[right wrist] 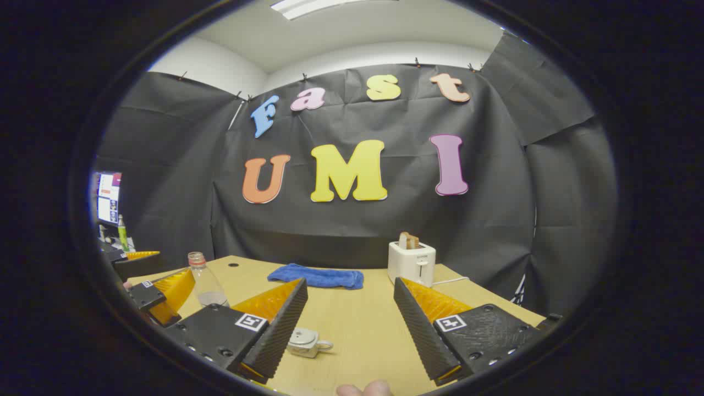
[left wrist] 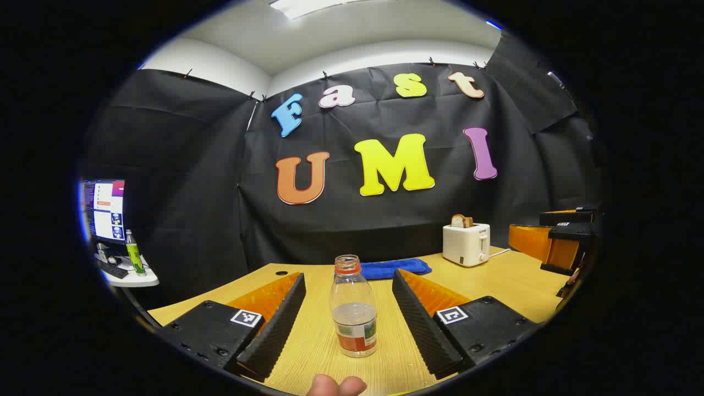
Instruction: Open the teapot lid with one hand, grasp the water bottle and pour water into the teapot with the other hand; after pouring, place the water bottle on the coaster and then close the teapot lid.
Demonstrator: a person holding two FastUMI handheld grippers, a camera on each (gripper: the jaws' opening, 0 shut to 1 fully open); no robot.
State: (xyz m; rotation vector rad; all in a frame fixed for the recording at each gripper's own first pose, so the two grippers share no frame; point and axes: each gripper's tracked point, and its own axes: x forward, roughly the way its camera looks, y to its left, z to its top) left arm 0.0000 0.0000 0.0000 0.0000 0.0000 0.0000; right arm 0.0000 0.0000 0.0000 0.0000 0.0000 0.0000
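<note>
Clear water bottle (left wrist: 353, 308) (uncapped) upright between spread left hand-held gripper (left wrist: 348, 322) fingers, untouched, teapot (right wrist: 306, 341) right of bottle, right hand-held gripper (right wrist: 348, 324) spread above teapot.

Water bottle (left wrist: 353, 308) upright on the bench (left wrist: 511, 280), cloth (left wrist: 393, 268) just behind at twelve o'clock, toaster (left wrist: 466, 243) at two o'clock.

A pale wood-grain counter (left wrist: 484, 278) carries everything. An uncapped water bottle (left wrist: 353, 308) stands upright near its front edge. A folded blue cloth (left wrist: 393, 268) lies farther back, and a white toaster (left wrist: 466, 245) with bread in its slot sits beside it. A small pale teapot (right wrist: 305, 342) rests toward the front.
</note>
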